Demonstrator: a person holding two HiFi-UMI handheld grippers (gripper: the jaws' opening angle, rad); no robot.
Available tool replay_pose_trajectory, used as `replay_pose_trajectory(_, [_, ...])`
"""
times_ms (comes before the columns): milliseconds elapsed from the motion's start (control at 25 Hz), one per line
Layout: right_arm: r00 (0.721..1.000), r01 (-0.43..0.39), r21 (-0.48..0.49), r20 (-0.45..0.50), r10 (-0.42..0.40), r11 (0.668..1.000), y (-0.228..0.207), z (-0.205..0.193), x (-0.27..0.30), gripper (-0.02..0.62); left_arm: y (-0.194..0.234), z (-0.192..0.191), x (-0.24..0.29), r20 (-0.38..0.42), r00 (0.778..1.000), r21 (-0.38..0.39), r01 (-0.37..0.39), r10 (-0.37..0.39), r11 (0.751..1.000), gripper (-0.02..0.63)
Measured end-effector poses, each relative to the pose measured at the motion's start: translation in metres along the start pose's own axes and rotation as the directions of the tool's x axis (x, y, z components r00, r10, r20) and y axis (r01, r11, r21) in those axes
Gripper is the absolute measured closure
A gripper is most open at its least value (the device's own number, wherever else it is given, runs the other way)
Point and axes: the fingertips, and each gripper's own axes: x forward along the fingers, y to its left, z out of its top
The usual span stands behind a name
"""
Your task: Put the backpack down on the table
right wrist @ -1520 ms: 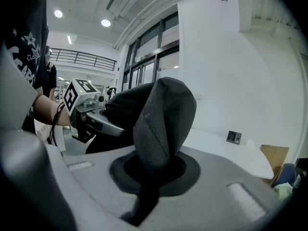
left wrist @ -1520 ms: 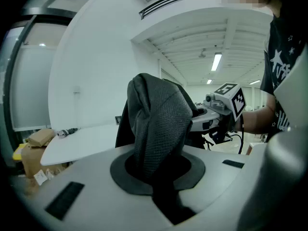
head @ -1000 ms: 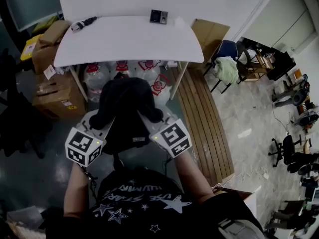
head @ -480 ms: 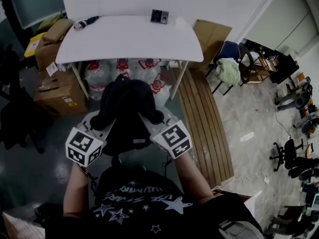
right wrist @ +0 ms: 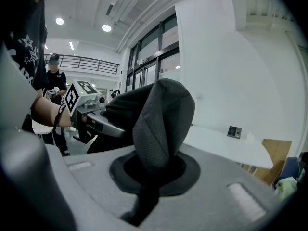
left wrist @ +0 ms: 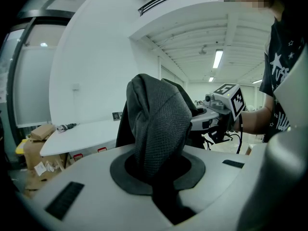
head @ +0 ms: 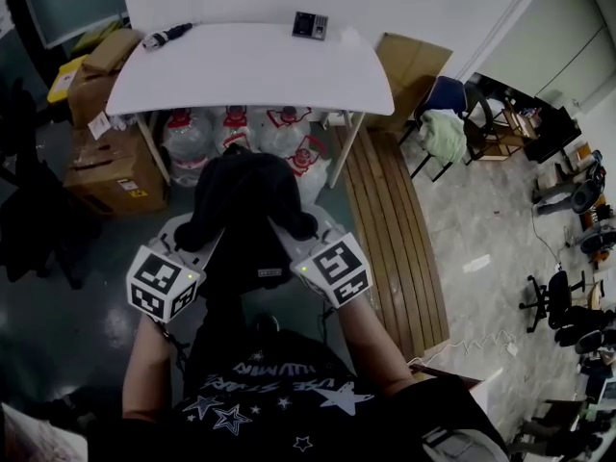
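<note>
Head view: I see the black backpack (head: 245, 200) held in the air, short of the white table (head: 250, 70).
Left gripper view: my left gripper (left wrist: 159, 177) is clamped tight on 1 mesh strap (left wrist: 161, 124).
Right gripper view: my right gripper (right wrist: 149, 177) pinches the other strap (right wrist: 161, 124).

bottles (head: 189, 144) half hidden under table (head: 250, 70), device (head: 309, 25) indistinct

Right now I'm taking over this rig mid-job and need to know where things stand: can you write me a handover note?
Left tool: shut on one strap of the backpack.
Right tool: shut on the other strap.
Backpack: held up between both tools, short of the table ahead.
Done: backpack gripped and lifted.
Left: carry it over the table's bare top, set it down, open both tools.
</note>
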Motion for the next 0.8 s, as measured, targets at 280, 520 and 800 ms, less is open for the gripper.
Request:
replay_pose_trajectory(280, [1.000, 0.016, -0.003, -0.017, -0.016, 1.000, -0.015, 0.002, 0.023, 0.580, 0.026, 0.000, 0.014, 0.006, 1.000, -0.008, 0.031, -0.031, 0.999, 0.554])
replay_pose_trajectory(520, [0.999, 0.044, -0.002, -0.031, -0.044, 0.999, -0.032, 0.009, 0.056, 0.580, 0.065, 0.004, 0.029, 0.011, 0.997, 0.013, 0.071, -0.071, 0.997, 0.554])
replay_pose_trajectory(800, [0.995, 0.091, 0.015, -0.051, -0.090, 0.996, -0.067, 0.015, 0.097, 0.580, 0.114, 0.012, 0.058, 0.009, 0.992, 0.019, 0.122, -0.122, 0.992, 0.554])
